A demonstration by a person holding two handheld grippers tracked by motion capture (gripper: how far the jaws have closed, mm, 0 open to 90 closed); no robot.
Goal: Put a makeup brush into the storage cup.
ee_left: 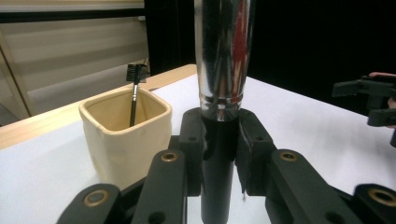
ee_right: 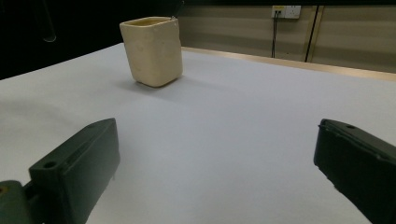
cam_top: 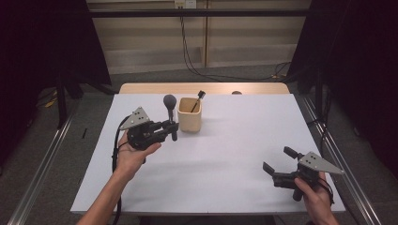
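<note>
I have the left gripper [cam_top: 172, 127] closed on a makeup brush [cam_top: 171, 112], its jaws pressed to either side of the black handle just below the shiny metal ferrule. The brush stands upright in the grip, its dark rounded head at the top and the tip of the handle poking out beneath the jaws. From the left gripper view I can see the ferrule [ee_left: 224, 56] rising straight up between the two black jaws, close to the lens. The brush sits over the far left part of the white table [cam_top: 225, 159], just beside the left wall of a cream square cup [cam_top: 189, 117]; whether it touches the cup I cannot tell. The cup stands near the middle of the far edge, and a thin black brow brush [cam_top: 197, 100] leans inside it, its small comb head sticking up past the rim toward the far right corner of the cup. My left hand [cam_top: 133, 154] comes in from the near edge, with the cable trailing down along the forearm. The right gripper [cam_top: 279, 161] hovers over the near right corner of the table, well apart from the cup, with its jaws spread wide and nothing between them; in the right gripper view the two jaws frame bare white tabletop with the cup [ee_right: 152, 50] farther off to the left.
</note>
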